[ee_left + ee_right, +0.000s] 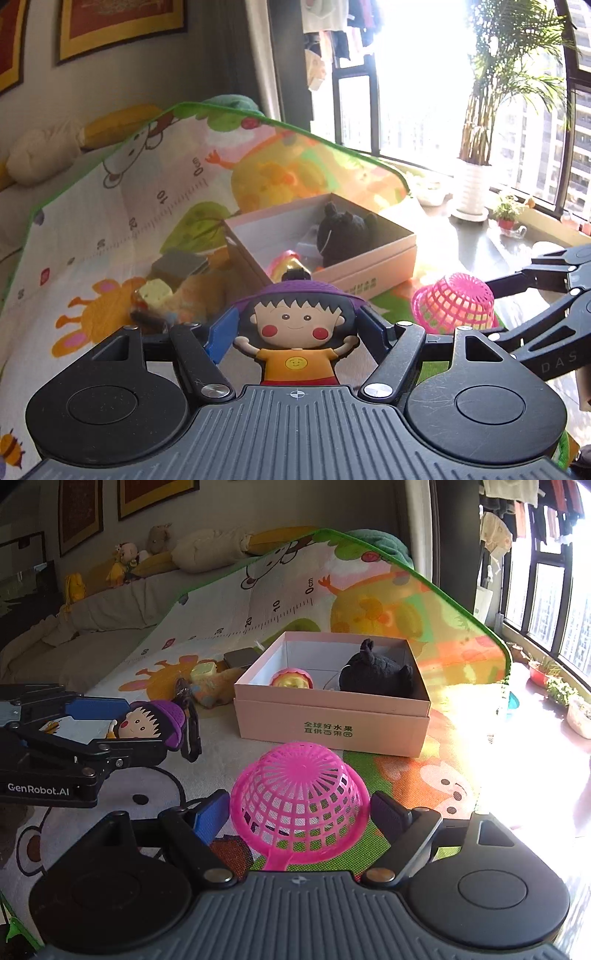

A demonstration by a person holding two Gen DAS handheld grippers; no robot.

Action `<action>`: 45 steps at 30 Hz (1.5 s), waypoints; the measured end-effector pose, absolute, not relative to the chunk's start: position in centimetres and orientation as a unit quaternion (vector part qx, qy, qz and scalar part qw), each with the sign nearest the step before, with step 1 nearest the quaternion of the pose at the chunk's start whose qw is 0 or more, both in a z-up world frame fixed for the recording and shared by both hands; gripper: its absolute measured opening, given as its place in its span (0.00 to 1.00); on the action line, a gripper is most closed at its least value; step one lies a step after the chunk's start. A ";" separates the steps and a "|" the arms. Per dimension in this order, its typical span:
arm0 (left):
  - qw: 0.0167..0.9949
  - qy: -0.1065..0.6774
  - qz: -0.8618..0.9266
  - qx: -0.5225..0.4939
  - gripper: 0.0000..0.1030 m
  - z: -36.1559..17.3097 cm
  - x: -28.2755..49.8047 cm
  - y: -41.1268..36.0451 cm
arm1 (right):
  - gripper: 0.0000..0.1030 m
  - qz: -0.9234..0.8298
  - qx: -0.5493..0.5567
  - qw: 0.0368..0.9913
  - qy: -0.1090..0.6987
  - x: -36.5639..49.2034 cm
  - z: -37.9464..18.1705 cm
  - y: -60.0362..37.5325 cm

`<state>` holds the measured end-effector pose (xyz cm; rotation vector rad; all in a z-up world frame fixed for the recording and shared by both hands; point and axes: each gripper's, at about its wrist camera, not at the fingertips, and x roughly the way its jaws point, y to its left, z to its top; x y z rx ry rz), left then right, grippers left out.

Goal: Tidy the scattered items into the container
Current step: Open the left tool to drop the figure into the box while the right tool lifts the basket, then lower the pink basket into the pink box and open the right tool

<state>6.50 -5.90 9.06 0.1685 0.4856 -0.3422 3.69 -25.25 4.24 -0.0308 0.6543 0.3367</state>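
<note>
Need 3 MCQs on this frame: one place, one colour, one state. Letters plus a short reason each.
1. Where is the black plush toy?
A. inside the pink box
B. on the mat beside the box
C. in the right tongs

2. What colour is the mesh basket between the right tongs?
A. green
B. pink
C. white

3. What state are the left tongs in?
A. open and empty
B. shut on the cartoon girl figure
C. shut on the black plush toy

Answers:
1 A: the plush sits within the box walls.
2 B: the basket is bright pink in both views.
3 B: both blue pads press the sides of the figure's head.
</note>
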 end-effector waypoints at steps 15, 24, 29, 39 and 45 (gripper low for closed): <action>0.950 0.241 -0.196 0.013 0.87 9.5 22.3 -8.3 | 0.81 0.139 -0.009 0.934 0.329 7.8 7.8 -26.4; 0.950 0.269 -0.158 0.008 0.98 5.6 13.8 -0.1 | 0.81 0.138 -0.042 0.945 0.295 13.4 11.7 -24.7; 0.941 0.315 -0.122 -0.018 0.98 2.6 10.8 3.6 | 0.81 0.141 -0.010 0.941 0.309 21.3 12.4 -22.4; 0.939 0.316 -0.106 -0.080 1.00 1.9 8.8 6.2 | 0.85 0.120 -0.034 0.916 0.380 31.6 7.6 -17.5; 0.941 0.304 -0.127 -0.083 1.00 2.7 8.9 5.7 | 0.85 0.101 -0.160 0.905 0.381 28.5 4.9 -17.5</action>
